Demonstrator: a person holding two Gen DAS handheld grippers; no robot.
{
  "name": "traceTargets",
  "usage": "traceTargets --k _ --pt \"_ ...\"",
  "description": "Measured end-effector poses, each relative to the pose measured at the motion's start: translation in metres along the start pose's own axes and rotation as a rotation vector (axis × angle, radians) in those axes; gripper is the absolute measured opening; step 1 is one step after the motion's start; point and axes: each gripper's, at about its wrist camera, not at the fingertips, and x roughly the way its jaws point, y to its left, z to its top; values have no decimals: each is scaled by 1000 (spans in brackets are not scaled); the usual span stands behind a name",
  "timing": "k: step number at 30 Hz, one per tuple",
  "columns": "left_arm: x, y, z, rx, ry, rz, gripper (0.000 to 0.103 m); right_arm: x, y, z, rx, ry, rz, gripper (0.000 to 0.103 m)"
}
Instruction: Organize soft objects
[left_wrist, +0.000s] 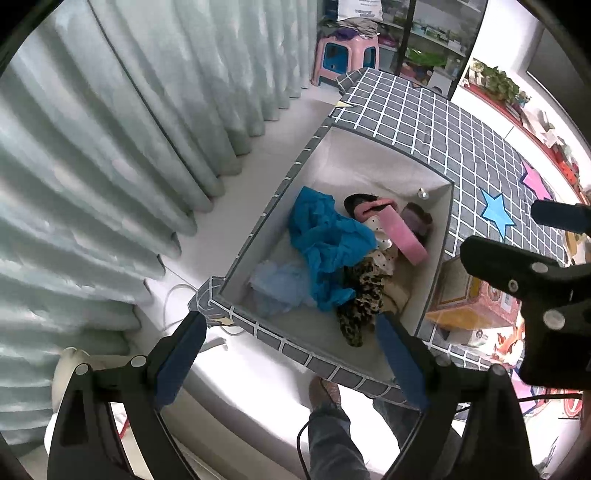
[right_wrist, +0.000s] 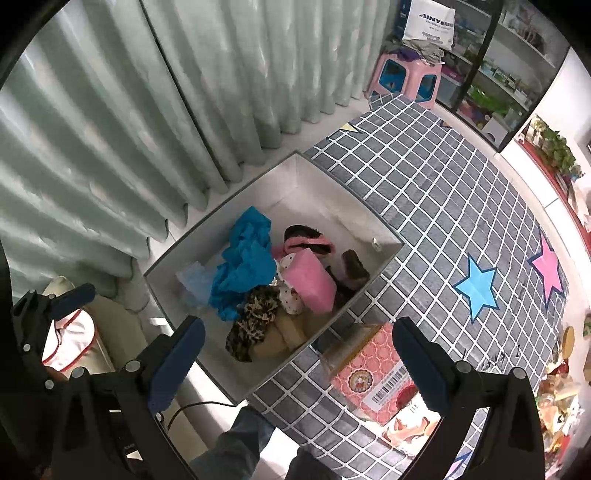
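Left wrist view: grey grid-patterned fabric storage box (left_wrist: 295, 347) sits on the pale floor at the near left corner of the grey checked rug (left_wrist: 424, 122), just beside the pale green curtain (left_wrist: 110, 147).
Contents: crumpled bright blue cloth (left_wrist: 325, 240), leopard-print fabric strip (left_wrist: 360, 299), pink foam block (left_wrist: 404, 236) and a pale blue sheer piece (left_wrist: 280, 284) lie heaped against the box's near wall; its far half is bare.
Left gripper (left_wrist: 291, 354): jaws spread wide, holding nothing, hovering over the box's near rim.
Right gripper (right_wrist: 297, 363): jaws likewise wide apart and empty, over the box's near right corner.
Key relation: the leopard strip lies straight ahead of and below the left jaws, its long axis running away from them; the left gripper seems nearer.
Writing: a white bag (right_wrist: 428, 20) on the pink plastic stool (right_wrist: 406, 79) reads partly "INVER"; the red patterned carton (right_wrist: 373, 380) beside the box carries a barcode label, digits unreadable.
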Motion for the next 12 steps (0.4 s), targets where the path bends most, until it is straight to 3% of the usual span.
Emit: traceTargets --k 12 --pt "-9 5 -3 3 -46 -15 95 -3 9 -5 -9 -3 -3 102"
